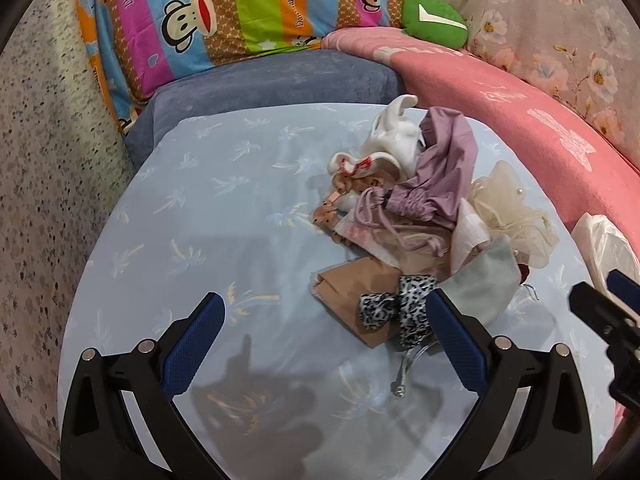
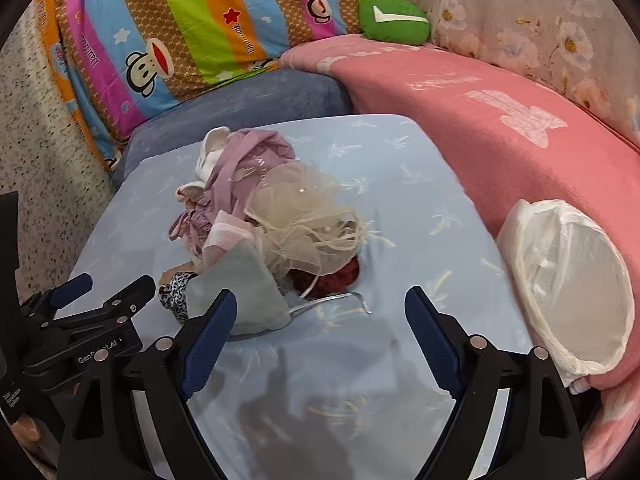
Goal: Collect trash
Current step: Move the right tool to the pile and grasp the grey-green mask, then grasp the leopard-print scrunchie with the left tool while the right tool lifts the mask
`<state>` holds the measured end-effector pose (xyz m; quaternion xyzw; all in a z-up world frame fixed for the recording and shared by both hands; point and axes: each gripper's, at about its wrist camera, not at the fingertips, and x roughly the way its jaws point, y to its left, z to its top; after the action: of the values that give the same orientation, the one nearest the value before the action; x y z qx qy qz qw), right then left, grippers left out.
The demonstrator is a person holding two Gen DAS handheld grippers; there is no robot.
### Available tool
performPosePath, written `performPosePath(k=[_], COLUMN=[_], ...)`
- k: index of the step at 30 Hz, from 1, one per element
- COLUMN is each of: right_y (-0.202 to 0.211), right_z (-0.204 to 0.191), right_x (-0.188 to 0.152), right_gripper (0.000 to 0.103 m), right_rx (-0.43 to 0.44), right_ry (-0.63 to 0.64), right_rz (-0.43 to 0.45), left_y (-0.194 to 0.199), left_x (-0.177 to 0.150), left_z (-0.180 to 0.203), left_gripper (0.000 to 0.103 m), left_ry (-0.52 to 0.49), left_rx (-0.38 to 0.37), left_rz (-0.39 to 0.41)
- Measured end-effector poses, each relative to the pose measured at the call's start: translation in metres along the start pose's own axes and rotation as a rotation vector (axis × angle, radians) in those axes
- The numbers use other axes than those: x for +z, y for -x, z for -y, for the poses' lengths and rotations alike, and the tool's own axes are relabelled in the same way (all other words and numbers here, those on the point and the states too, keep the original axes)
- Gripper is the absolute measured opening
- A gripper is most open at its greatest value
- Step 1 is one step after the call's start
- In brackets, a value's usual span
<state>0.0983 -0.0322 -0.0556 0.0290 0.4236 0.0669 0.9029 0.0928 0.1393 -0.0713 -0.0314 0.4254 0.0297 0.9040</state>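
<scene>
A pile of scraps lies on the light blue cushion (image 1: 224, 216): a purple drawstring pouch (image 1: 436, 176), white cloth (image 1: 394, 136), cream tulle (image 1: 508, 208), a brown paper piece (image 1: 348, 288), a leopard-print bow (image 1: 396, 308) and a pale green cloth (image 1: 484, 280). My left gripper (image 1: 324, 320) is open and empty, just short of the bow. My right gripper (image 2: 320, 316) is open and empty in front of the pile, with the pale green cloth (image 2: 240, 288), the tulle (image 2: 304, 216) and a dark red scrap (image 2: 340, 280) ahead. A white bag-lined bin (image 2: 568, 284) lies to its right.
A pink blanket (image 2: 480, 108) runs along the right side. A striped cartoon pillow (image 1: 224, 20), a green plush (image 1: 436, 18) and a blue-grey cushion (image 1: 280, 80) sit at the back. A speckled wall (image 1: 40, 200) is on the left.
</scene>
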Motion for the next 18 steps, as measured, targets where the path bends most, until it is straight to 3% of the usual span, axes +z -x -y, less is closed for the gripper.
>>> performPosePath(k=[9, 11, 13, 15, 18], right_y=[-0.051, -0.059, -0.063, -0.06, -0.051], right_z=[-0.025, -0.029, -0.033, -0.033, -0.032], right_x=[0.002, -0.001, -0.005, -0.009, -0.013], right_gripper=[0.06, 0.035, 0.017, 0.008, 0.005], right_rx=[0.082, 0.105, 0.113, 0.124, 0.118], right_ry=[0.032, 0.038, 0.045, 0.046, 0.046], right_rz=[-0.084, -0.107, -0.128, -0.127, -0.115], left_y=[-0.006, -0.007, -0.008, -0.008, -0.008], left_x=[-0.001, -0.001, -0.001, -0.001, -0.001], left_z=[-0.015, -0.016, -0.015, -0.013, -0.006], left_gripper=[0.096, 0.096, 0.096, 0.096, 0.096], left_ry=[0.025, 0.025, 0.023, 0.016, -0.003], left_rx=[-0.009, -0.016, -0.029, -0.042, -0.061], left_rz=[-0.015, -0.016, -0.017, -0.015, -0.012])
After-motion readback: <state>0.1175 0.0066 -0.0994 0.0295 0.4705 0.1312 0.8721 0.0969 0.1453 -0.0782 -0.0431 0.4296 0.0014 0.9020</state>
